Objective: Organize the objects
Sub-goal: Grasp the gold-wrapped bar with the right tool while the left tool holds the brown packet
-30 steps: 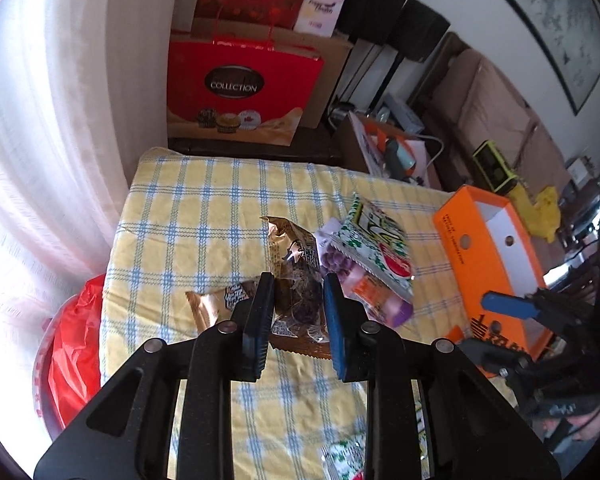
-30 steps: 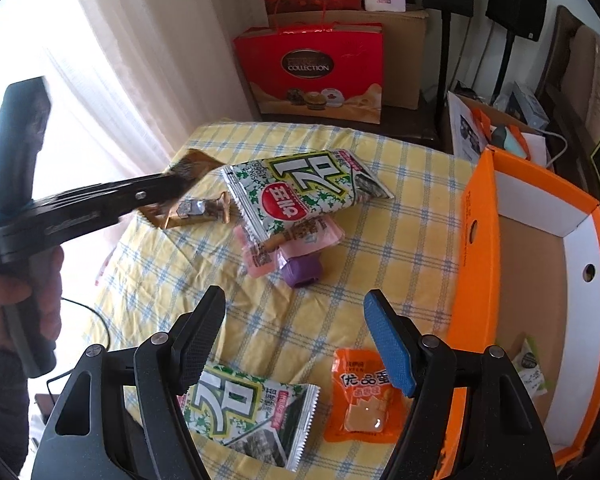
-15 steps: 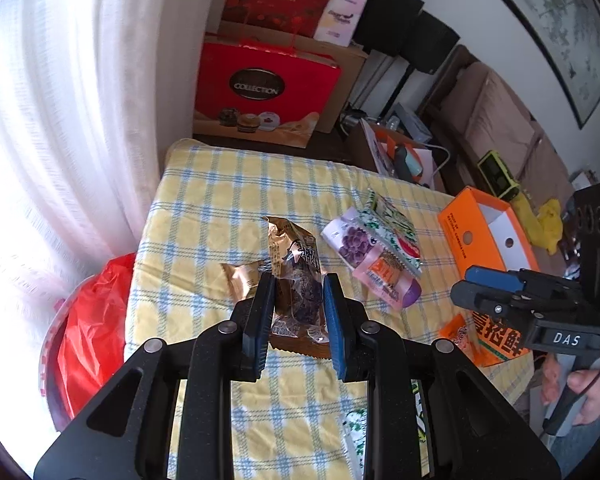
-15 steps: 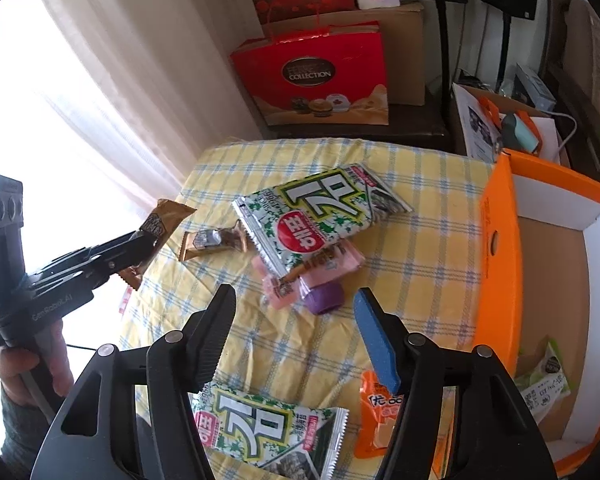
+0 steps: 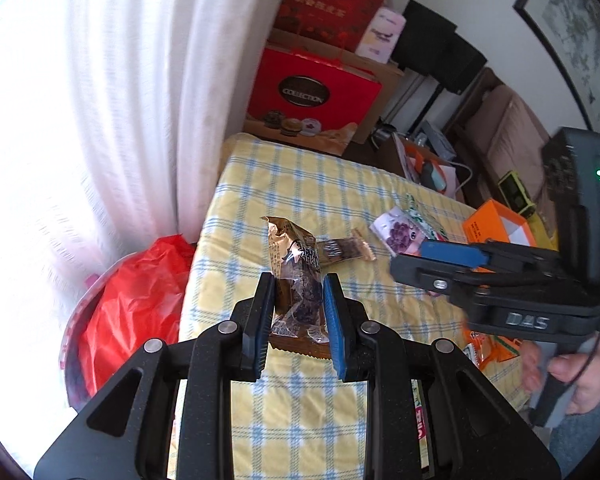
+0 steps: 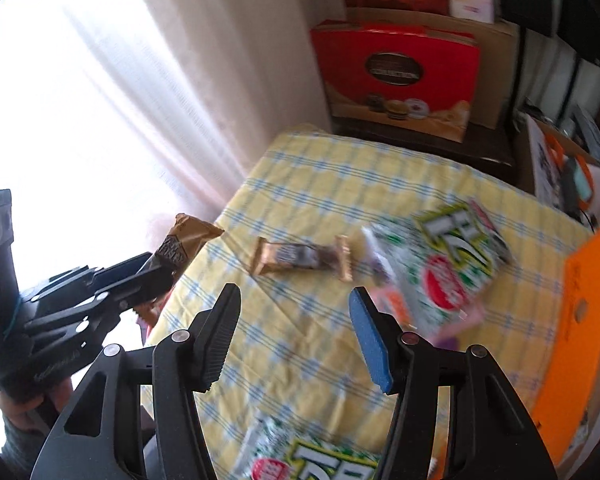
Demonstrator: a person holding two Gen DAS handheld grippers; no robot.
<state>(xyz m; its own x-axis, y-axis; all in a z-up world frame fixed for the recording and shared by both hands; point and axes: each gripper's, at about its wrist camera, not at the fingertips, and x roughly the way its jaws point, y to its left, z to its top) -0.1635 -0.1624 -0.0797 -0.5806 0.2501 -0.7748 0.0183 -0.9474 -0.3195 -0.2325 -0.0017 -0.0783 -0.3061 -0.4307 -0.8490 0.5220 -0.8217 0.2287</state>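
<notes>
The left gripper (image 5: 296, 316) has its fingers clamped on a brown snack packet (image 5: 296, 280), held above the yellow checked counter (image 5: 300, 184) near its curtain-side edge. The right gripper (image 6: 296, 332) has just been narrowing, fingers apart with nothing between them, above a small gold-ended chocolate bar (image 6: 300, 258) lying on the counter.

You had open checked cloth across the far half of the desk (image 5: 300, 184), clear for a pass. The small gold bar (image 6: 300, 258) lay alone mid-desk, with bare cloth on its near side. To your right, the green-and-white packet (image 6: 456, 268) and the orange box (image 6: 580, 312) crowded that edge. On the left, the curtain (image 5: 140, 100) closed off the desk's side.
</notes>
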